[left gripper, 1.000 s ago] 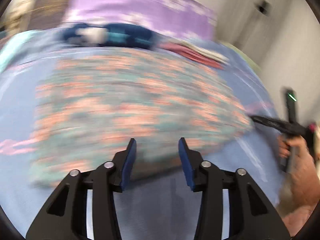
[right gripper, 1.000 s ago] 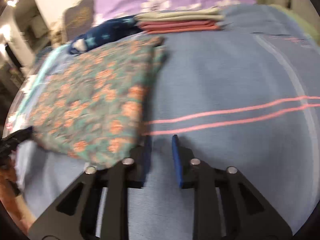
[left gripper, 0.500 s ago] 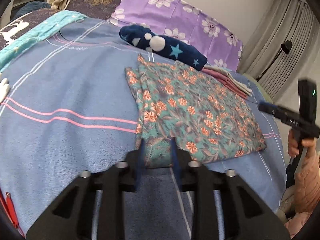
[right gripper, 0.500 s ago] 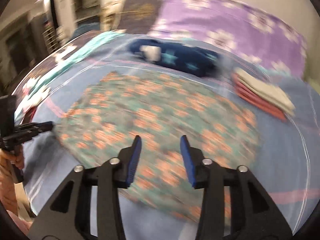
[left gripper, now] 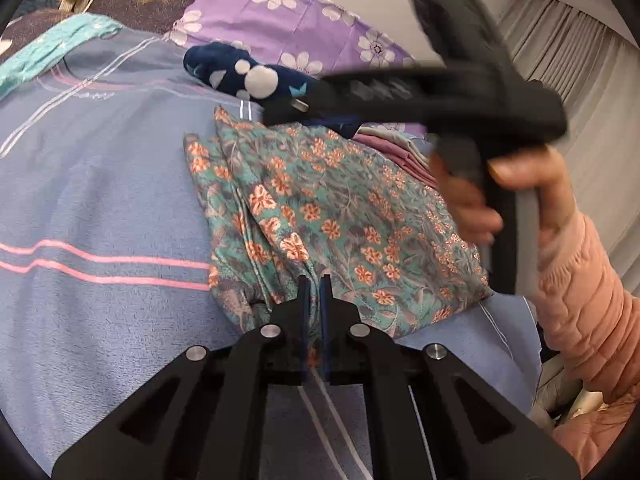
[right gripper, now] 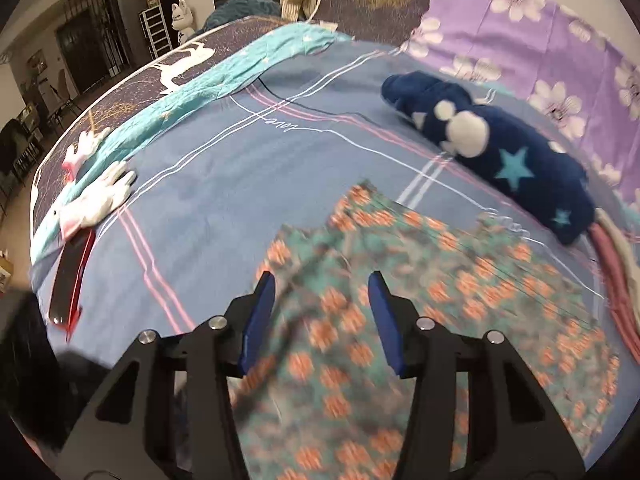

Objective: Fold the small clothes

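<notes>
Since before, the left gripper has pinched the floral cloth; the right gripper, jaws spread, now hovers above it, blocking the navy plush.

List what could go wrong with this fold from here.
1. The left gripper pinches only the near edge of the floral cloth; bunched layers there may slip or fold unevenly.
2. The right gripper hangs open over the cloth, gripping nothing, so a left-only pull could drag it crooked toward the folded stack.
</notes>
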`<state>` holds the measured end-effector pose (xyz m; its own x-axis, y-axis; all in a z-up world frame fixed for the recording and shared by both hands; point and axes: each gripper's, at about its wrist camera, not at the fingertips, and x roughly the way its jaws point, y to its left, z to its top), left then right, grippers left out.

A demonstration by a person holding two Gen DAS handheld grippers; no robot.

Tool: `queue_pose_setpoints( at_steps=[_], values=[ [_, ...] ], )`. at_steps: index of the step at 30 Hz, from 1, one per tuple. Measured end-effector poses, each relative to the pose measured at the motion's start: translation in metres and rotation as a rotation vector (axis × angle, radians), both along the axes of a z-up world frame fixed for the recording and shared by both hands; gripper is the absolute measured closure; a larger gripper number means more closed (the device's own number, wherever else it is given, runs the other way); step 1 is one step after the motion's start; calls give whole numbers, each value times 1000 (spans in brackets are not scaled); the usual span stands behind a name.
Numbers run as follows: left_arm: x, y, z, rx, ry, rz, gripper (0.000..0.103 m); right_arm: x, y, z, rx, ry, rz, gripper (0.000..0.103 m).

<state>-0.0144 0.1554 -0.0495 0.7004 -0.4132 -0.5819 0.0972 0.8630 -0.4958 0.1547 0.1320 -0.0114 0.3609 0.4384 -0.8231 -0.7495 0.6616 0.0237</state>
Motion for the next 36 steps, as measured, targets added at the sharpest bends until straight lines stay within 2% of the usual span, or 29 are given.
queue_pose_setpoints(
  at_steps=[3, 5, 10, 11, 12, 13, 14, 16, 18, 19, 21, 22, 23, 24, 26, 28, 30, 31, 32, 33, 36],
  values=[
    [-4, 8, -3, -16, 7, 18, 91, 10, 25, -9, -56, -17, 12, 52],
    [-5, 14, -3, -15, 12, 42, 76, 17, 39, -15, -86, -30, 4, 49],
    [-2, 15, -7, -17, 30, 38, 76, 48, 69, -45, -202, -22, -101, 45],
    [-1, 13, -8, -18, 36, 27, 76, 54, 71, -53, -222, -10, -120, 52],
    [0, 12, -9, -18, 43, 19, 76, 59, 72, -60, -235, 0, -133, 64],
    [0, 10, -10, -14, 49, 13, 76, 62, 71, -60, -219, -10, -143, 79],
    [-2, 8, -9, -7, 50, -6, 82, 63, 68, -56, -190, -16, -153, 101],
    [-9, 2, -4, 14, 33, -41, 93, 67, 56, -41, -57, 35, -168, 100],
    [-14, -1, -1, 40, 28, -51, 95, 69, 48, -26, 28, 55, -161, 100],
    [-16, -1, -1, 46, 31, -52, 96, 70, 49, -24, 27, 48, -148, 100],
    [-20, 0, -3, 51, 47, -44, 96, 70, 54, -27, -17, 51, -91, 95],
    [-22, 2, -5, 50, 54, -35, 96, 69, 55, -29, -47, 44, -76, 87],
    [-23, 5, -7, 47, 65, -20, 96, 67, 55, -28, -53, 29, -75, 72],
    [-23, 8, -8, 43, 71, -13, 95, 61, 55, -26, -46, 8, -57, 67],
    [-21, 12, -11, 28, 83, -2, 95, 49, 60, -26, -58, 26, 17, 64],
    [-18, 13, -12, 27, 91, -1, 94, 28, 72, -33, -123, 51, 118, 64],
    [-15, 13, -11, 37, 96, -2, 94, 11, 82, -44, -215, 17, 167, 64],
    [-15, 12, -12, 40, 96, -2, 94, 6, 86, -50, -253, -13, 175, 67],
    [-15, 12, -12, 44, 99, 0, 94, 5, 90, -57, -282, -46, 171, 101],
    [-15, 13, -12, 51, 103, 6, 95, 9, 92, -62, -272, -45, 145, 100],
    [-16, 13, -14, 86, 121, 21, 99, 27, 90, -59, -131, -6, 75, 101]
  ],
)
